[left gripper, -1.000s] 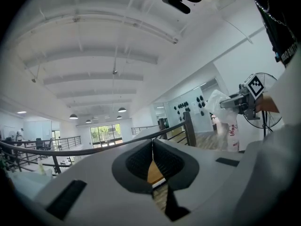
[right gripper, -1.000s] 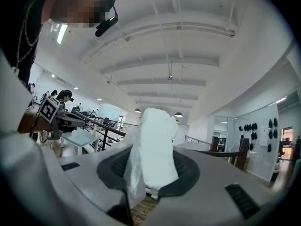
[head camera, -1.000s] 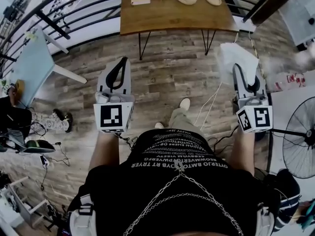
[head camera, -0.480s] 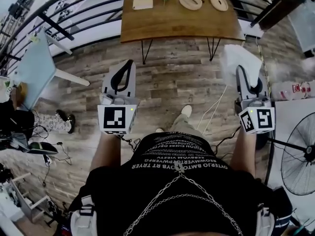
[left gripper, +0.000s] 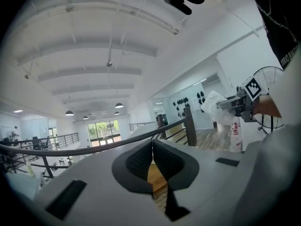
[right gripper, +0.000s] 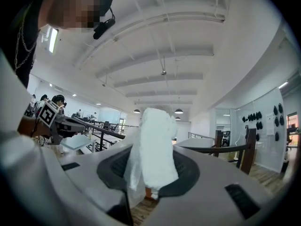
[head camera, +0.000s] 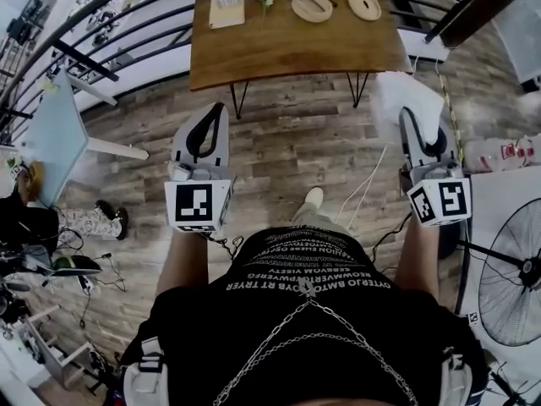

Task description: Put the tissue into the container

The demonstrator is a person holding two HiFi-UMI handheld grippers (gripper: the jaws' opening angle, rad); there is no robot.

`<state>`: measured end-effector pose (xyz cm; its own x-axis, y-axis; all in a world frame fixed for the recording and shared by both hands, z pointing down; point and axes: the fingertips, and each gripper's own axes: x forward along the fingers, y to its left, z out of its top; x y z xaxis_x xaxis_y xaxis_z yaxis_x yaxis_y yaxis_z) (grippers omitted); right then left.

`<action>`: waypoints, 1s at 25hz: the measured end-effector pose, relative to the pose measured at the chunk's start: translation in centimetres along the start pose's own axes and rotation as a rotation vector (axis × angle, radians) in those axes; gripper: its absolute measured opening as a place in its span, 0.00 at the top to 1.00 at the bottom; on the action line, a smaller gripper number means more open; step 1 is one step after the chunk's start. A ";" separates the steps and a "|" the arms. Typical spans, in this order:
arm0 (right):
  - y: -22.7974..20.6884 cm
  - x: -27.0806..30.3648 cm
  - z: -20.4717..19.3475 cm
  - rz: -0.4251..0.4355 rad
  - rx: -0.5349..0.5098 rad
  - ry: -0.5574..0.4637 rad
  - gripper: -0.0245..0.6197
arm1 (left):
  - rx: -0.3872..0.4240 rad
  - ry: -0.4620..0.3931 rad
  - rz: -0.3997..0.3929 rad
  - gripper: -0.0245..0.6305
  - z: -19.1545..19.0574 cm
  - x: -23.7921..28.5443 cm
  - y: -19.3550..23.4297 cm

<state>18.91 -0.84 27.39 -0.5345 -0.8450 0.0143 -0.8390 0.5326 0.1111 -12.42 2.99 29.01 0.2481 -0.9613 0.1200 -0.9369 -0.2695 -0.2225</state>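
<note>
Above a plank floor [head camera: 287,142], with a wooden table [head camera: 287,45] at 12 o'clock before a black railing [head camera: 110,24] and a fan [head camera: 516,286] at 4, the right gripper [head camera: 420,112] stands partly closed, pinching the white tissue [head camera: 408,96]; the left gripper [head camera: 218,108] is closed and empty.

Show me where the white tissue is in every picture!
Head view: the tissue is at the upper right, sticking out of the right claw.
Left gripper view: at the far right, small, held up by the right claw.
Right gripper view: right in the middle, pinched in the claw.
Shared landmark: the black railing.
</note>
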 end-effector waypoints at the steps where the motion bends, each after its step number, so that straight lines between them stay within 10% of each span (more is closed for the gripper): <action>1: -0.8 0.2 0.0 0.000 0.003 0.000 0.76 | 0.002 -0.007 -0.001 0.92 0.4 0.8 -0.3; 14: -9.7 2.5 -0.9 0.025 0.034 -0.037 0.76 | 0.046 -0.048 0.043 0.92 4.9 8.0 -3.5; 25: -9.5 8.2 -2.9 0.124 0.064 -0.003 0.76 | 0.019 0.048 0.114 0.92 1.5 8.7 -1.6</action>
<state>22.76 -12.98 29.36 -0.6349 -0.7723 0.0212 -0.7711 0.6351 0.0453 -8.37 -5.03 28.95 0.1274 -0.9820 0.1392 -0.9533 -0.1600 -0.2560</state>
